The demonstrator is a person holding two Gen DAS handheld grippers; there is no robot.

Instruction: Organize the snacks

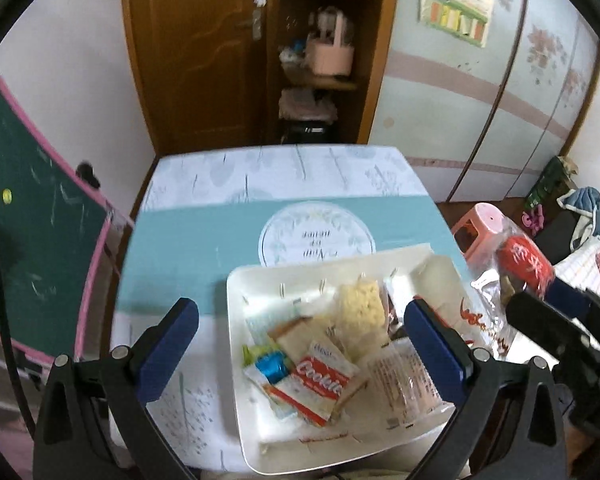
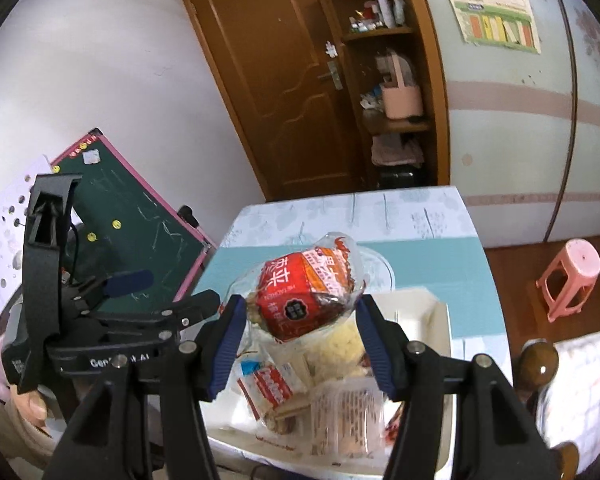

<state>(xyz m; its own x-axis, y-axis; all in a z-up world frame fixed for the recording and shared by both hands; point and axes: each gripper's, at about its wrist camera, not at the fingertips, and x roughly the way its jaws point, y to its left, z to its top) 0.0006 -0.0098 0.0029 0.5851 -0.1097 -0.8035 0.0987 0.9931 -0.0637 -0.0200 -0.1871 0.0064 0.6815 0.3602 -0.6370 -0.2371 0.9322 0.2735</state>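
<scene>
Two views show this moment. From the left wrist, the left gripper (image 1: 300, 344) hangs over the tabletop (image 1: 188, 248) with its jaws spread wide and nothing between them. Below it sits a white tray (image 1: 236, 360) holding several snacks: a red-and-white cookie packet (image 1: 320, 388), a pale crumbly bar (image 1: 360, 312), a blue-wrapped sweet (image 1: 274, 364) and a clear printed wrapper (image 1: 408, 388). At the right edge the right gripper (image 1: 556, 300) carries a red snack bag (image 1: 524, 264) just beside the tray's far right corner.

From the right wrist, the right gripper (image 2: 300, 336) is clamped on the red snack bag (image 2: 304, 292), its blue pads pressing the clear plastic on both sides; the bag hangs in the air above the white tray (image 2: 444, 320) and the cookie packet (image 2: 268, 392). The left gripper (image 2: 132, 280) shows at the left, jaws apart, in front of a green chalkboard (image 2: 140, 216). A pink stool (image 2: 572, 276) stands on the floor at the right.
</scene>
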